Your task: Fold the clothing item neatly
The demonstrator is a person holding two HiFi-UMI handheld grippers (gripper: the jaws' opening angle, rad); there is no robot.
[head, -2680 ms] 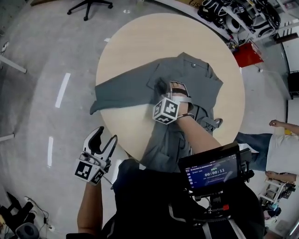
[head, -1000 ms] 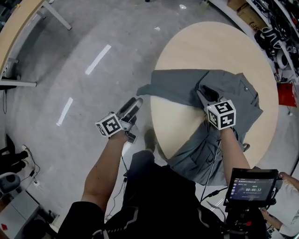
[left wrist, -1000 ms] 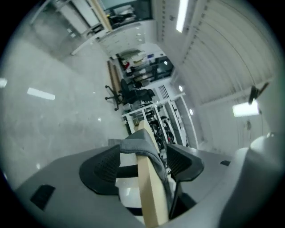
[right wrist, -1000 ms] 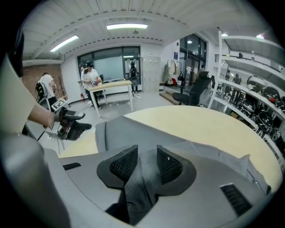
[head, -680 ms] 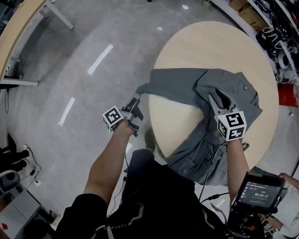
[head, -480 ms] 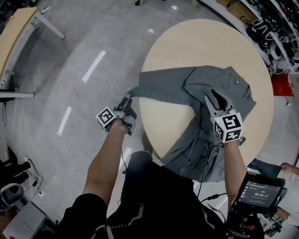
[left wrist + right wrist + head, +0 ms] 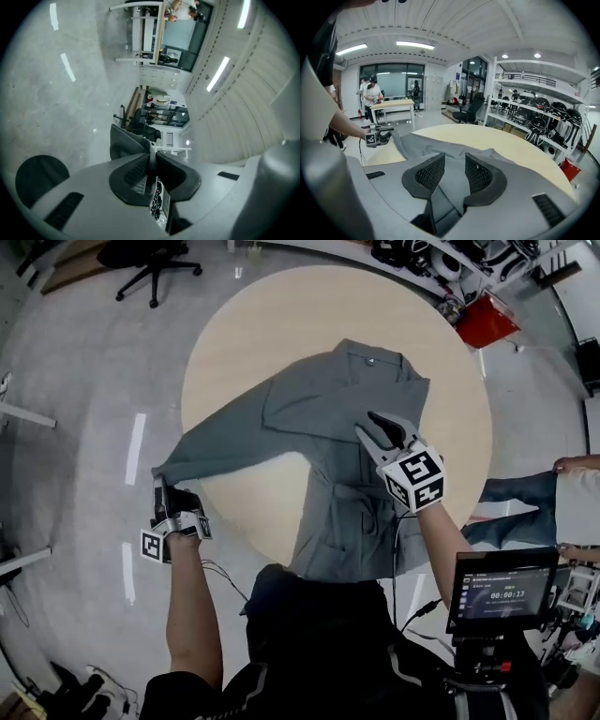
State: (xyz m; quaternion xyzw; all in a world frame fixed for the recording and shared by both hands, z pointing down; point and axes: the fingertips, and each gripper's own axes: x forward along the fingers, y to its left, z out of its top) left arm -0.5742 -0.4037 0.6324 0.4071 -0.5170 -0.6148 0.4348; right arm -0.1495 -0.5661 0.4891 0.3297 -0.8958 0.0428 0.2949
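Observation:
A grey button-up shirt (image 7: 319,399) lies spread on the round wooden table (image 7: 281,324), its hem hanging over the near edge. One long sleeve (image 7: 225,442) stretches left past the table's rim. My left gripper (image 7: 161,488) is off the table's left side, and its jaws have just been closing on the sleeve's end. In the left gripper view (image 7: 152,157) the pads pinch a grey fold. My right gripper (image 7: 366,424) is over the shirt's right chest, with grey cloth (image 7: 440,140) running between its pads (image 7: 430,174).
An office chair (image 7: 150,254) stands on the floor beyond the table, and a red box (image 7: 486,320) at the far right. Shelves of helmets (image 7: 543,108) line the right wall. A person (image 7: 572,502) stands at the right. A screen (image 7: 497,587) hangs in front of me.
My left gripper reached the sleeve's end, shut on it and drew it out to the left, off the table's edge. The right gripper rose while keeping hold of the shirt's body.

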